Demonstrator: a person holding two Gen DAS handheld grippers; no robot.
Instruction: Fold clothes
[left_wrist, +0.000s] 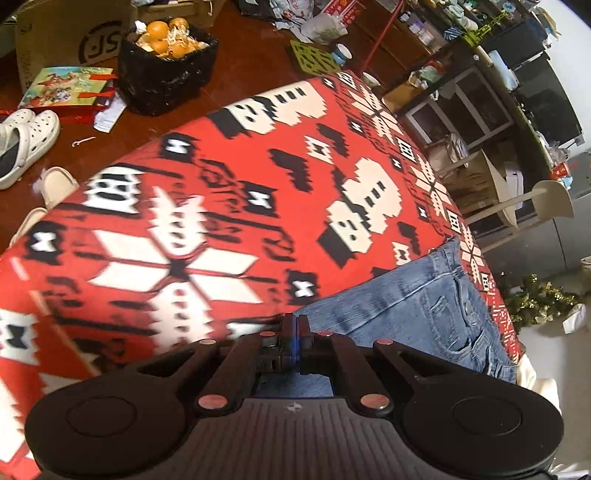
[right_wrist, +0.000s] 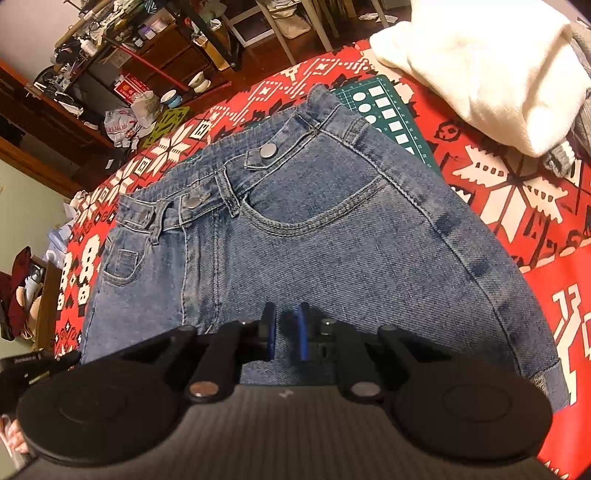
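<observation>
Blue jeans (right_wrist: 332, 229) lie flat on the red patterned tablecloth (right_wrist: 517, 221), waistband away from me and a turned-up hem at the near right. My right gripper (right_wrist: 287, 314) sits low over the thigh area with its blue pads a narrow gap apart and denim pinched between them. In the left wrist view the jeans (left_wrist: 406, 314) lie at the right, waistband near the table's far edge. My left gripper (left_wrist: 293, 321) is shut, its tips at the left edge of the denim. Whether any fabric is caught in it is not visible.
A white garment (right_wrist: 480, 74) is piled at the back right beside a green cutting mat (right_wrist: 388, 110). Beyond the table's left side stand a black basket of oranges (left_wrist: 166, 70), white shoes (left_wrist: 26, 136) and a cardboard box (left_wrist: 55, 37). A pale chair (left_wrist: 524, 206) stands to the right.
</observation>
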